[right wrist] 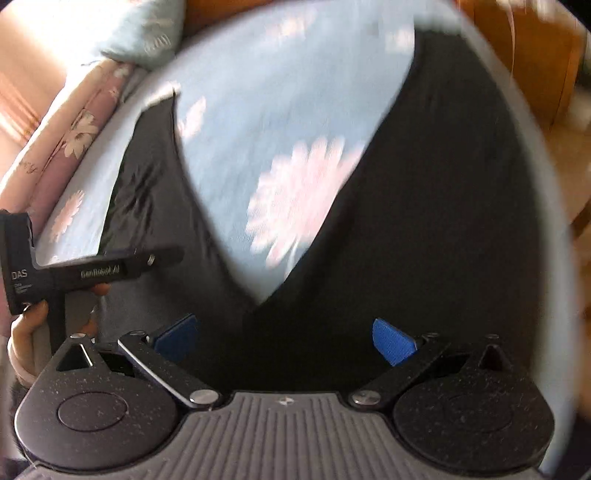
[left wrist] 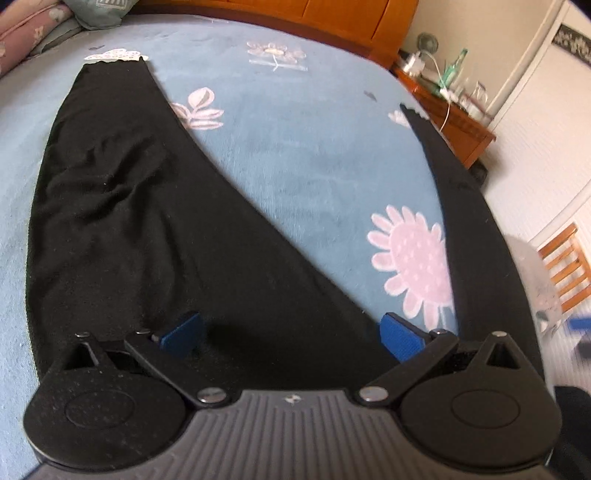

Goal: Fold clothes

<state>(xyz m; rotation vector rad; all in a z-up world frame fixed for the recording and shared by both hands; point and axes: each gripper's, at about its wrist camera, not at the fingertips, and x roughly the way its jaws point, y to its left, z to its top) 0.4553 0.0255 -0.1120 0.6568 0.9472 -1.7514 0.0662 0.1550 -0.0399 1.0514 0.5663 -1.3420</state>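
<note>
Soft daylight fills the room. The left wrist view is sharp, though its fisheye lens bends the bed [left wrist: 295,155] at the edges. The right wrist view is smeared by motion blur, with washed-out glare on the pillows [right wrist: 122,33] far left.

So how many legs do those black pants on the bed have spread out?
2. One leg lies on the left of the blue flowered bedspread, ending in a white lace cuff. The other leg runs along the bed's right edge. Both join near the left gripper.
</note>
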